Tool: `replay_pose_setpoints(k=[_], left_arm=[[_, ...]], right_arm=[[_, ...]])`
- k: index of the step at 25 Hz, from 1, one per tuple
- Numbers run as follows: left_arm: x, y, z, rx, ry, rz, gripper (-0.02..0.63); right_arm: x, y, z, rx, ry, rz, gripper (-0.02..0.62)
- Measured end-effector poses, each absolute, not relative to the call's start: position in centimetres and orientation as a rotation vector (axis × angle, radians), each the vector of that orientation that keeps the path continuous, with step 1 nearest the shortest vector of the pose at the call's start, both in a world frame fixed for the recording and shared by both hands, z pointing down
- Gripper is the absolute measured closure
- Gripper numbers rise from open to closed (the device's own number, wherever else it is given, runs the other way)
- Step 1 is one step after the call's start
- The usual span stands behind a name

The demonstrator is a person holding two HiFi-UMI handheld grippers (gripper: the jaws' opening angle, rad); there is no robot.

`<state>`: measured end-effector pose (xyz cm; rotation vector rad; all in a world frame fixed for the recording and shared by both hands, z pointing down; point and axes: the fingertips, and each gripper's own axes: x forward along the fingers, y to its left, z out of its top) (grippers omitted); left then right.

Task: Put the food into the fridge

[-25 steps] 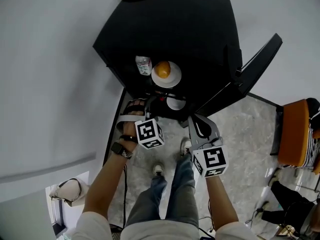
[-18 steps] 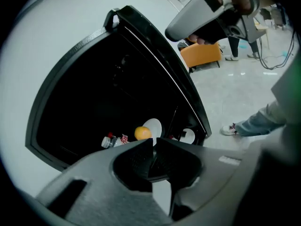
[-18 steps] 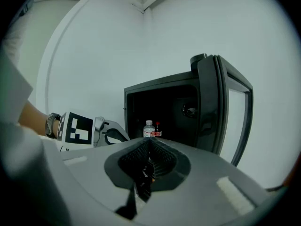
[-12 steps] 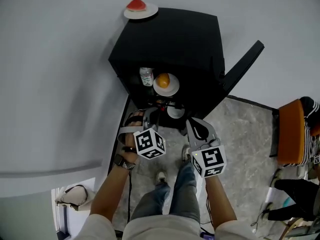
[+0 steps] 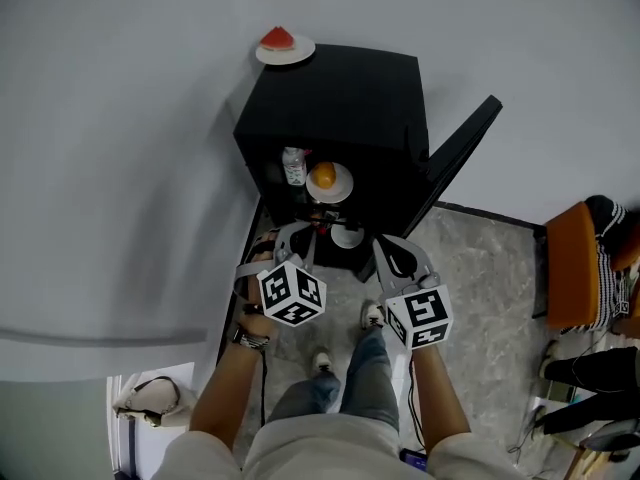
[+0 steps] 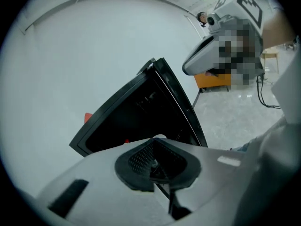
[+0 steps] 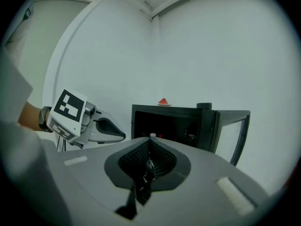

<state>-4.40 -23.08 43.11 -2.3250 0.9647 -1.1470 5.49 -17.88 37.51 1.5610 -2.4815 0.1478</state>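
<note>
I am holding the left gripper (image 5: 291, 236) low in front of the open fridge (image 5: 345, 98), its jaws pressed together with nothing between them. At the far left corner of the fridge top, a red wedge of food (image 5: 277, 37) is sitting on a small white plate (image 5: 302, 50). Inside, on the upper shelf, a clear bottle (image 5: 293, 165) is standing at the left edge, just beside an orange fruit (image 5: 323, 175) on a second white plate (image 5: 344, 185). A white bowl (image 5: 347, 236) is lying on the shelf below. I am keeping the right gripper (image 5: 386, 251) level with the left one, jaws likewise closed and empty. The fridge door (image 5: 462, 156) is hanging open at the right, and an orange chair (image 5: 568, 266) is standing well apart on the floor.
</note>
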Motion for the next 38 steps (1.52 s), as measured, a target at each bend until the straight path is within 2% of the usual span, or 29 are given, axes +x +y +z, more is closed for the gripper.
replay_pose_setpoints(k=[10,19,38], left_arm=[[-5.2,-20.1,35.7,-2.58,1.144,-0.792,0.6],[-6.7,-19.0,29.4,-2.598,1.202,-0.608,0.6],[-8.5,-18.2,22.8,-2.583,1.296,-0.418,0.6]], right_arm=[[5.1,-16.2,32.1,1.558,-2.512,0.069,0.589],[4.8,-16.3,26.8,1.594,-2.546,0.022,0.589],[2.1,-15.5,21.3,1.512,-2.599,-0.114,0.591]])
